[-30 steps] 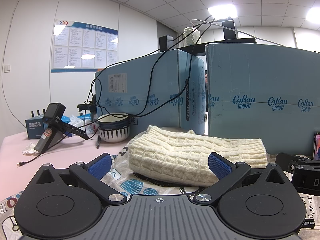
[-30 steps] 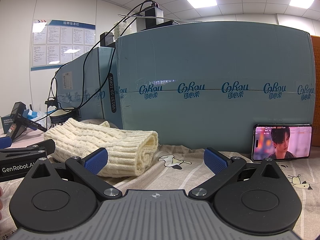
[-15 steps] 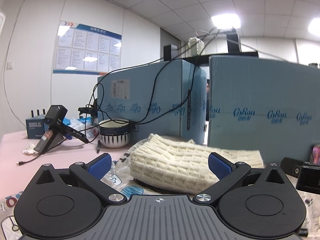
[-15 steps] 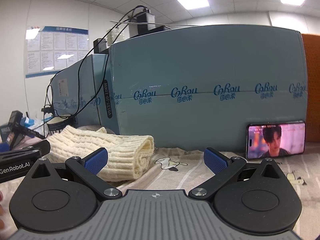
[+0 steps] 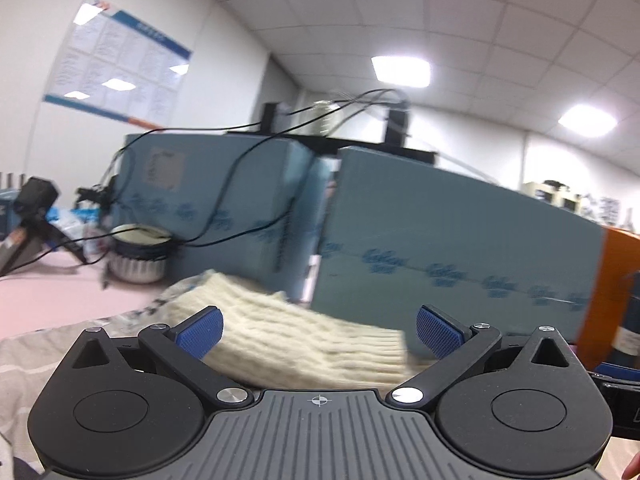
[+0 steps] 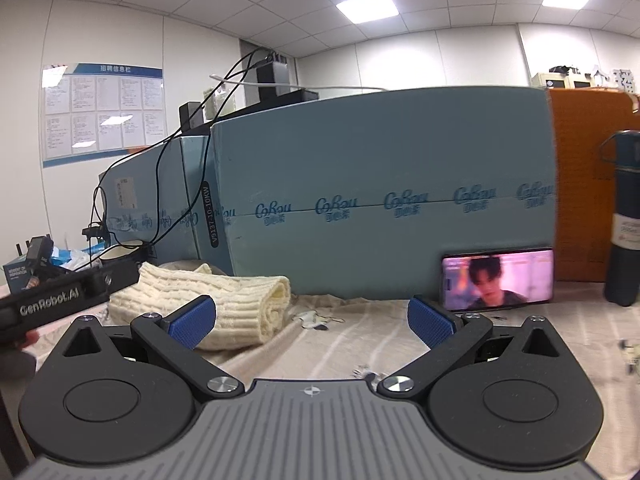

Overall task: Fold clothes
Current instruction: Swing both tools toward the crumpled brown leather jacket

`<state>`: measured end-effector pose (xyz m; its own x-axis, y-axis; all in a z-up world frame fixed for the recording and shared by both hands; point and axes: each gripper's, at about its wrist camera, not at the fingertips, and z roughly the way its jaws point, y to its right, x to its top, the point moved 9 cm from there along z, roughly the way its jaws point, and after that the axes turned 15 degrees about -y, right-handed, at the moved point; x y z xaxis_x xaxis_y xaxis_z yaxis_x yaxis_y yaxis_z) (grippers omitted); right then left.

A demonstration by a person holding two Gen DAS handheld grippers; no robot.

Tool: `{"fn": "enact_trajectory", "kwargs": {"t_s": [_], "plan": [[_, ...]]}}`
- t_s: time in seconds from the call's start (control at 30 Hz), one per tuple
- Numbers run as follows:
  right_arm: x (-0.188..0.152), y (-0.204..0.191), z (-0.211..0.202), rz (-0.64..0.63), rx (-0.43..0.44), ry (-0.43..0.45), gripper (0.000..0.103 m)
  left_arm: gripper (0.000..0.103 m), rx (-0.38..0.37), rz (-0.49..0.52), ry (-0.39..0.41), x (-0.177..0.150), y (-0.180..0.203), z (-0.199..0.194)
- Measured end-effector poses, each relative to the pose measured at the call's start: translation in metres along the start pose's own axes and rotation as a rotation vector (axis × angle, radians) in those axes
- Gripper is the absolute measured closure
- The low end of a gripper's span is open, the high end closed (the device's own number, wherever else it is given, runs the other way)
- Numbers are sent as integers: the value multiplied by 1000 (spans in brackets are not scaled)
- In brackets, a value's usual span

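Observation:
A cream cable-knit sweater (image 5: 304, 340) lies folded in a thick bundle on the printed cloth. In the left wrist view it sits just beyond my left gripper (image 5: 318, 330), which is open and empty; the view is blurred and tilted. In the right wrist view the sweater (image 6: 224, 304) lies ahead to the left, and my right gripper (image 6: 312, 318) is open and empty over bare cloth. The body of the left gripper (image 6: 68, 300) shows at the left edge, beside the sweater.
Tall blue cardboard boxes (image 6: 380, 208) wall off the back, with black cables (image 6: 192, 184) hanging over them. A phone (image 6: 498, 282) playing video leans on the box. A dark bottle (image 6: 624, 224) stands at right. A striped bowl (image 5: 138, 256) and small devices sit at left.
The left gripper has swung and tilted right, blurring its view; the sweater now sits lower and nearer its fingers. The right gripper has pulled back slightly, revealing the bottle. Both stay open.

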<state>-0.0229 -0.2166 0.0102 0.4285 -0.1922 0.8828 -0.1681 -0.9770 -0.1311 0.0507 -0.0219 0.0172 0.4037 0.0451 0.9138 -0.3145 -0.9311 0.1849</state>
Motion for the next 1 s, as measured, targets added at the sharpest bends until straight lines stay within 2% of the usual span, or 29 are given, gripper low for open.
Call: {"fn": "enact_trajectory", "kwargs": {"t_s": [0.17, 0.3, 0.43, 0.57, 0.77, 0.9, 1.0], "plan": [[-6, 31, -36, 12, -54, 13, 0, 0, -120, 87, -38, -7, 46, -8], [-11, 59, -63, 21, -129, 29, 0, 0, -214, 148, -15, -14, 85, -16], [-19, 86, -87, 49, -178, 57, 0, 0, -312, 188, -54, -22, 121, -19], [-28, 113, -107, 72, -232, 70, 0, 0, -356, 172, -60, -26, 145, -21], [-42, 163, -145, 104, -323, 112, 0, 0, -360, 188, -55, -34, 182, -23], [-50, 201, -168, 120, -403, 119, 0, 0, -418, 215, -138, -47, 215, -14], [-55, 234, -187, 123, -496, 124, 0, 0, -515, 213, -202, -54, 244, -11]]}}
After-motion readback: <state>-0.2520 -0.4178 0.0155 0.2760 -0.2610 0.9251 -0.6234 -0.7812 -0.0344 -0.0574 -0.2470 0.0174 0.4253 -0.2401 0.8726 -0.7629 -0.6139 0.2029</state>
